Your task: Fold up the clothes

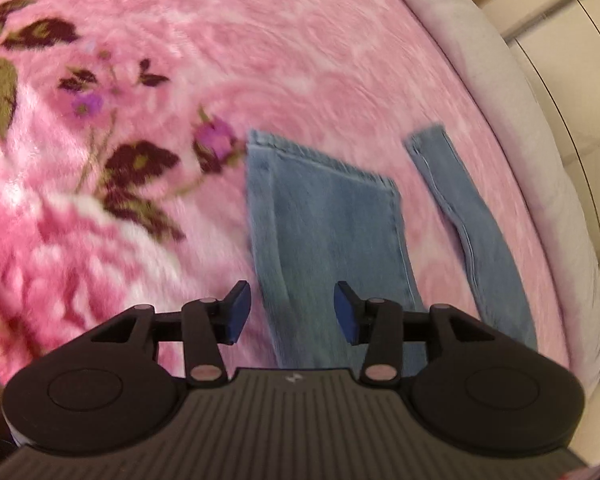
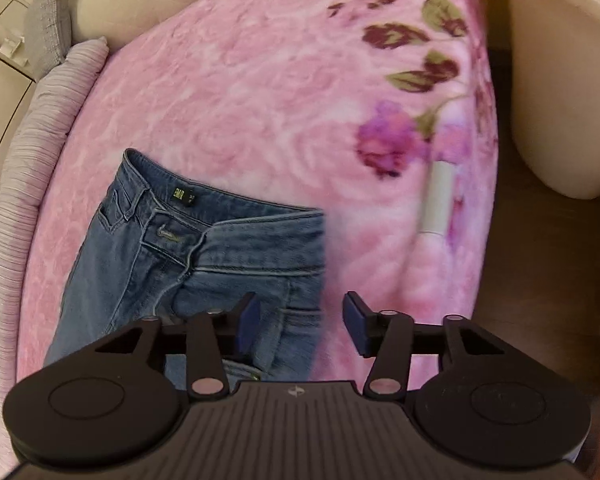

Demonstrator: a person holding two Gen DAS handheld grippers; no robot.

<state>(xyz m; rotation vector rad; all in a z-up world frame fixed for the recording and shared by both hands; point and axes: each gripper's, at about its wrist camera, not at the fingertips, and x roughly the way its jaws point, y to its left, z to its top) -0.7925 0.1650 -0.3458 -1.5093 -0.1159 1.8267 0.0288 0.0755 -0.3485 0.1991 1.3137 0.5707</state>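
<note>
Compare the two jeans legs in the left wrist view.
The wider leg lies flat and broad, its hem fully shown; the narrow leg is a slim, curving strip nearer the blanket's edge. The two lie apart. Both are light blue denim.

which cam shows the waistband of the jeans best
The right wrist view: the waistband lies in plain sight on the pink blanket, with the green label, button and fly readable. The left wrist view shows none of it, only the two leg ends of the jeans.
</note>
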